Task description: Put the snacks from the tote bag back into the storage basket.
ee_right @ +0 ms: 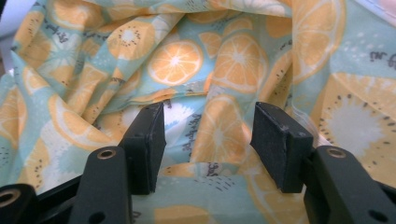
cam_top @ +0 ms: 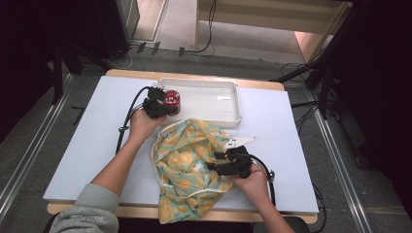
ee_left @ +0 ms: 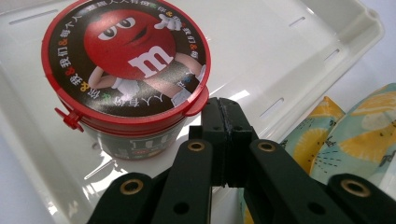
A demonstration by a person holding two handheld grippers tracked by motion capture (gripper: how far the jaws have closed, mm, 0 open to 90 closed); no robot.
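A red-lidded candy tub [ee_left: 126, 65] with a cartoon figure on its lid stands upright in the left end of a white tray [ee_left: 289, 42]. My left gripper [ee_left: 225, 112] is shut, its closed tips right beside the tub's lid rim with nothing between them. From above, the left gripper [cam_top: 163, 108] sits at the tray's [cam_top: 214, 104] front left corner, next to the tub [cam_top: 171, 100]. A fabric bag [cam_top: 189, 160] printed with orange slices lies crumpled in front of the tray. My right gripper [ee_right: 208, 135] stands open just over the bag's [ee_right: 177, 60] folds, pads not pressing; from above the right gripper [cam_top: 218, 162] is at the bag's right side.
The white table board [cam_top: 92, 141] has free room to the left of the bag and to the right of the tray. The bag's lower end hangs over the near table edge [cam_top: 141, 211]. Cables trail from both grippers across the board.
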